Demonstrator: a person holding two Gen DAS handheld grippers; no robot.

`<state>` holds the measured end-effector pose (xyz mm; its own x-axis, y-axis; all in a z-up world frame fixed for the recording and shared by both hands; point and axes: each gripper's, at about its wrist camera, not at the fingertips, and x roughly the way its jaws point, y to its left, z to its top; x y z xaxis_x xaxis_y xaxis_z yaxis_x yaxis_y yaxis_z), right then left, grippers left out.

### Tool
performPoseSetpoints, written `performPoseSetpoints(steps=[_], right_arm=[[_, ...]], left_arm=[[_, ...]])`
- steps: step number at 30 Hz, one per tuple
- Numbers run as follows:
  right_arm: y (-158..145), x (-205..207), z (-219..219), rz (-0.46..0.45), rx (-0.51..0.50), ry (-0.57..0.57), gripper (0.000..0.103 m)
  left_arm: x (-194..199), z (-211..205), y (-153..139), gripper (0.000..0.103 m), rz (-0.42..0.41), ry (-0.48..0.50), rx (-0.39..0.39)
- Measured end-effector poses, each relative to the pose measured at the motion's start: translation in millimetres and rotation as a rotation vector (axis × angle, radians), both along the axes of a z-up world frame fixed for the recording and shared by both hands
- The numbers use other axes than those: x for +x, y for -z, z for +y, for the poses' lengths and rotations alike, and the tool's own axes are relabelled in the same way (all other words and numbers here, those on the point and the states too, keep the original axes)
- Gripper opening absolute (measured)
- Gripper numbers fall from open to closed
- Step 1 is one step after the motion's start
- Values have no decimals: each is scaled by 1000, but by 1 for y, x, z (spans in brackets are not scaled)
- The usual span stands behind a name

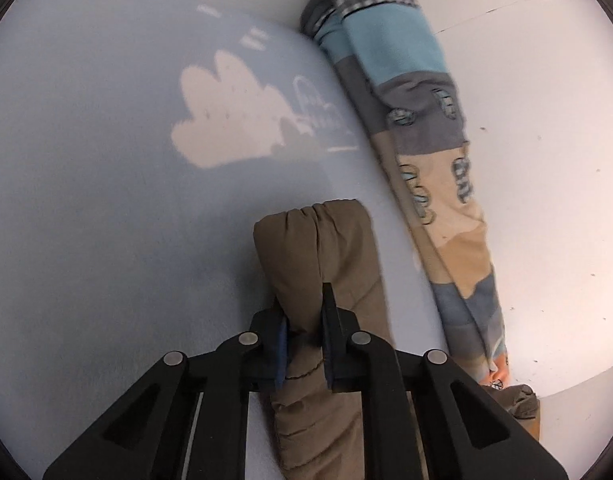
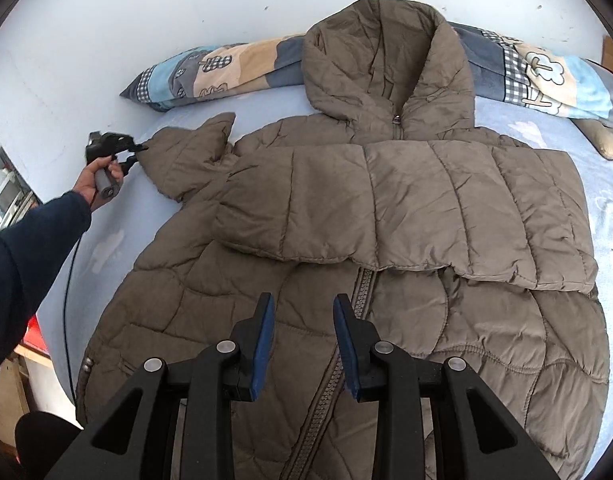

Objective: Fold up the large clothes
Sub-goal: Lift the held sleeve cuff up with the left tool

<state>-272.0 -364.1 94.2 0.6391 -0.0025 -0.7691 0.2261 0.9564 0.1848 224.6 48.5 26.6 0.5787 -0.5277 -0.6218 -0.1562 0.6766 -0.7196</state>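
Two grippers – left gripper (image 1: 302, 320) clamping jacket sleeve (image 1: 326, 252), right gripper (image 2: 304, 320) parted, empty

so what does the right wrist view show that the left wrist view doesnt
Only the right wrist view shows the whole brown puffer jacket spread on the bed, one sleeve folded across its chest, its hood on the pillow, its zipper, the open right tool above it, and the person's hand holding the left tool. Only the left wrist view shows the left tool close up, shut on the sleeve cuff, and a cloud print on the sheet. Both share the patterned pillow, the blue sheet and that gripped sleeve.
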Motion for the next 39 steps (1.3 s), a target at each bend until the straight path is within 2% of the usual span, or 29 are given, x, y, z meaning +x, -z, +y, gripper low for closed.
performPoseSetpoints(steps=[4, 8, 12, 18, 22, 27, 31, 35, 39], right_arm=[[-3, -2, -8, -16, 3, 41, 33], [-4, -5, -20, -23, 21, 105, 33], [-2, -9, -35, -24, 86, 166, 33], [-13, -21, -48, -71, 71, 228, 33], [-22, -33, -59, -107, 65, 267, 33], [-34, -50, -80, -157, 89, 331, 33], [-41, -67, -98, -186, 112, 389, 33], [-44, -82, -115, -198, 127, 447, 33], [-48, -98, -132, -207, 136, 494, 33]], left_arm=[[-25, 7, -25, 13, -40, -2, -12], [-58, 17, -70, 13, -124, 10, -14], [-96, 30, -122, 13, -212, -15, -26], [-167, 28, -198, 13, -369, -55, 40], [-214, 9, -238, 13, -473, -37, 48], [-279, -51, -277, 13, -584, 68, 65], [-321, -111, -292, 13, -643, 174, 79], [-352, -178, -292, 13, -669, 293, 86], [-372, -244, -274, 13, -665, 419, 99]])
